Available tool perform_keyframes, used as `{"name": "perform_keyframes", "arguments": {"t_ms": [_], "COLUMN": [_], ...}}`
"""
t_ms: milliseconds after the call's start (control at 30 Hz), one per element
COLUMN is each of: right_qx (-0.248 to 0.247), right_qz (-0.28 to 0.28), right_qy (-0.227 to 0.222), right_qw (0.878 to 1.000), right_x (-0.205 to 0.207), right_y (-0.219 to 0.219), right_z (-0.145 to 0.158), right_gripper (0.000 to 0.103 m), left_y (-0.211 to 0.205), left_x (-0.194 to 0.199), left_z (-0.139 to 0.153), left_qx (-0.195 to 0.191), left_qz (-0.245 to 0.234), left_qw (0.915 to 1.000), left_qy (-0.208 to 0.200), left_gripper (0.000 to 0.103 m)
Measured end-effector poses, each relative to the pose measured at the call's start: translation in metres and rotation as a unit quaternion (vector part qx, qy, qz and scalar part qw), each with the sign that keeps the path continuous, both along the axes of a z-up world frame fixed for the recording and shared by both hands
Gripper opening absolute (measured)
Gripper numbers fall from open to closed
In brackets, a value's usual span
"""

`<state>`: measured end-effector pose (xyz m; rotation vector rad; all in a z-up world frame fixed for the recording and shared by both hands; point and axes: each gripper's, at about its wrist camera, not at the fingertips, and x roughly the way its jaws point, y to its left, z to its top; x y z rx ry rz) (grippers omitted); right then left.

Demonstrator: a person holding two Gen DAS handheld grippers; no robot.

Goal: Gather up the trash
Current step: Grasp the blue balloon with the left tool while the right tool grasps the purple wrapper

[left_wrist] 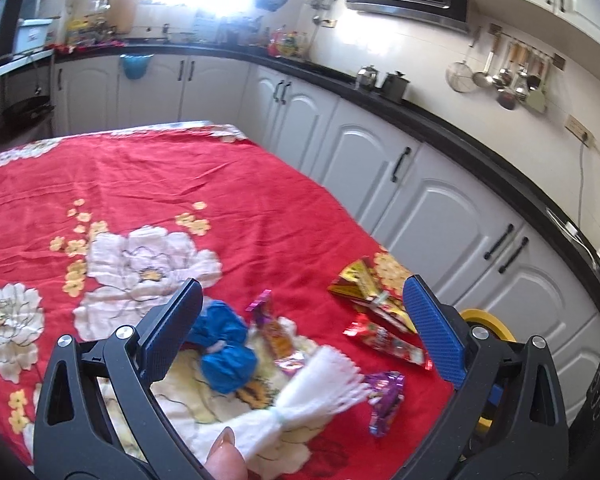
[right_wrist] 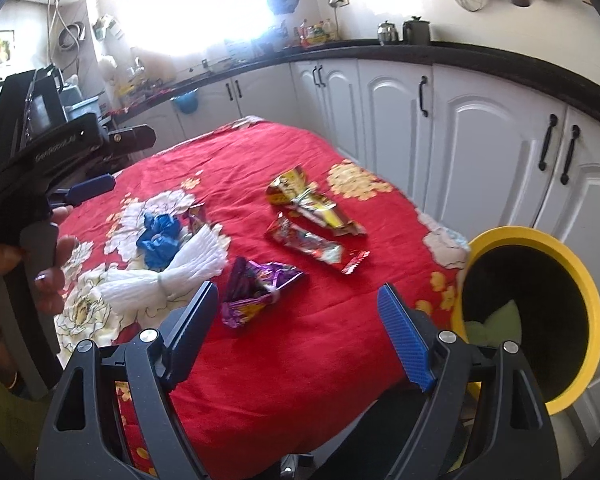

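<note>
Trash lies on a red flowered cloth [right_wrist: 300, 360]. In the right wrist view I see a purple wrapper [right_wrist: 256, 284], a red wrapper [right_wrist: 316, 248], a gold wrapper [right_wrist: 312, 200], a blue crumpled bundle [right_wrist: 160, 232] and a white tied paper bundle [right_wrist: 180, 272]. My right gripper [right_wrist: 298, 290] stands open just in front of the purple wrapper, holding nothing. My left gripper [left_wrist: 303, 284] is open above the blue bundle [left_wrist: 220, 348], a pink wrapper [left_wrist: 276, 332] and the white bundle [left_wrist: 300, 400], gripping none of them. The left gripper [right_wrist: 132, 159] also shows in the right wrist view, held by a hand [right_wrist: 48, 264].
A yellow-rimmed bin [right_wrist: 540, 320] with a dark inside stands at the table's right edge, with something pale green in it. White cabinets [left_wrist: 380, 160] under a black counter [left_wrist: 460, 132] run behind and to the right. The far half of the cloth [left_wrist: 160, 176] carries nothing.
</note>
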<state>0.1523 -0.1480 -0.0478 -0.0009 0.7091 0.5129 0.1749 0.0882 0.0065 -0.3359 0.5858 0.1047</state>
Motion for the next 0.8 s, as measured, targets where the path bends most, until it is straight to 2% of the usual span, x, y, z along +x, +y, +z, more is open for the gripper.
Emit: {"name": "perform_keyframes", "arguments": {"t_ms": [233, 333, 433, 533, 633, 700, 800], "right_qx": [-0.010, -0.019, -0.020, -0.021, -0.018, -0.015, -0.013], "right_qz": [0.016, 0.019, 0.020, 0.017, 0.015, 0.010, 0.002], "right_qy": [0.022, 0.026, 0.034, 0.043, 0.052, 0.058, 0.069], "right_qw": [1.000, 0.999, 0.999, 0.999, 0.998, 0.998, 0.998], "right_x": [0.011, 0.017, 0.024, 0.031, 0.038, 0.042, 0.046], "right_y": [0.026, 0.037, 0.043, 0.048, 0.052, 0.052, 0.051], "right_z": [-0.016, -0.024, -0.030, -0.037, -0.042, -0.047, -0.053], "right_gripper": [0.079, 0.079, 0.079, 0.079, 0.079, 0.076, 0.062], "left_y": [0.032, 0.047, 0.058, 0.063, 0.060, 0.058, 0.057], "left_x": [0.005, 0.010, 0.014, 0.019, 0.023, 0.026, 0.030], "left_z": [-0.016, -0.029, -0.043, -0.055, -0.063, -0.068, -0.077], "left_qx": [0.004, -0.002, -0.021, -0.042, -0.042, -0.042, -0.042], "left_qz": [0.042, 0.052, 0.055, 0.049, 0.035, 0.028, 0.025], "left_qw": [0.9988, 0.9974, 0.9958, 0.9941, 0.9935, 0.9929, 0.9914], "left_qy": [0.024, 0.049, 0.070, 0.088, 0.100, 0.107, 0.121], "left_gripper": [0.092, 0.090, 0.082, 0.081, 0.078, 0.077, 0.071]}}
